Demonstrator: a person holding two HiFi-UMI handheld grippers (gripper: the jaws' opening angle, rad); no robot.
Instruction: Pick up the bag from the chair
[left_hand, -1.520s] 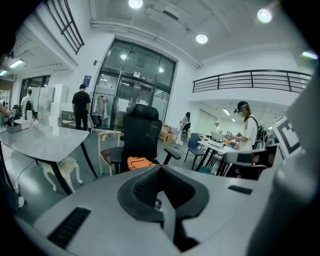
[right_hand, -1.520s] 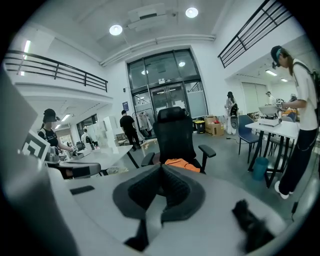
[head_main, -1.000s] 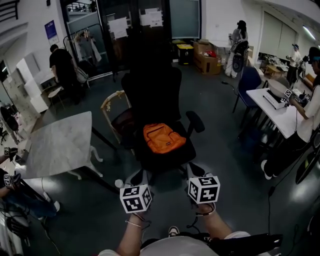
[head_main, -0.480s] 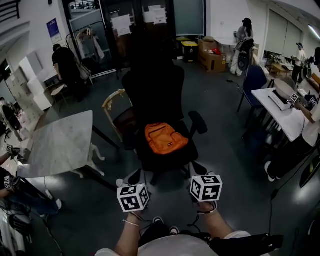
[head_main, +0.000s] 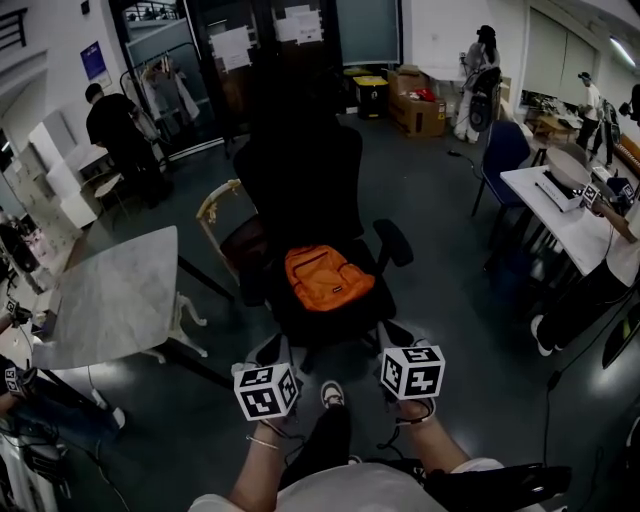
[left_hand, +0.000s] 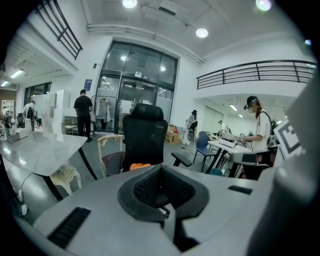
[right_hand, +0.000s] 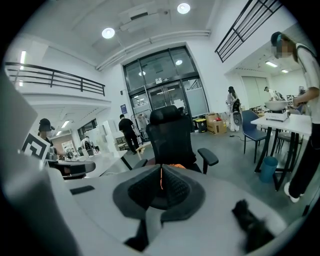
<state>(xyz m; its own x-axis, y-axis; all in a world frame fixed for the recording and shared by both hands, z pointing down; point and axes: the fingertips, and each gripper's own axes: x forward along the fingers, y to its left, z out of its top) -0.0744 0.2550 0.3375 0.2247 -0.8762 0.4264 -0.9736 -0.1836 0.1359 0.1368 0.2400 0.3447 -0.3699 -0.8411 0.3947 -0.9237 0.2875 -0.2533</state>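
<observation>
Left gripper (head_main: 266, 362): clenched, pads (left_hand: 150, 186) meeting, nothing between them. Its marker cube (head_main: 266, 390) sits at the near end, the wearer's left hand (head_main: 262, 432) behind it.

Right gripper (head_main: 396, 342): jaws together too, with only a hairline slit between the pads (right_hand: 172, 186). Nothing is gripped; a sliver of orange shows through the slit from beyond. Its cube (head_main: 411, 372) is level with the left one.

Both grippers are in front of the office chair (head_main: 300, 190), short of its seat, apart from it and from each other. Both point at it, one on each side of its front edge in the head view. The wearer's shoe (head_main: 333, 393) is on the floor between them.

Bag (head_main: 327, 277): orange, lying flat on the chair's seat, roughly centred, against the foot of the backrest. Neither gripper touches it. From the left gripper view only its top edge (left_hand: 140, 165) shows above the gripper body. The same goes for the right gripper view (right_hand: 175, 165).

Around the chair, in the head view:
- Wooden side chair (head_main: 225, 215) just beside it on the left.
- Marble-top table (head_main: 110, 290) further left, well apart.
- White table (head_main: 560, 215) well off to the right, with people at it.
- Blue chair (head_main: 503, 150) to the right and behind.
- Cardboard boxes (head_main: 415, 105) behind, against the far wall.
- Person in black (head_main: 115, 125) behind left, near the glass doors.
</observation>
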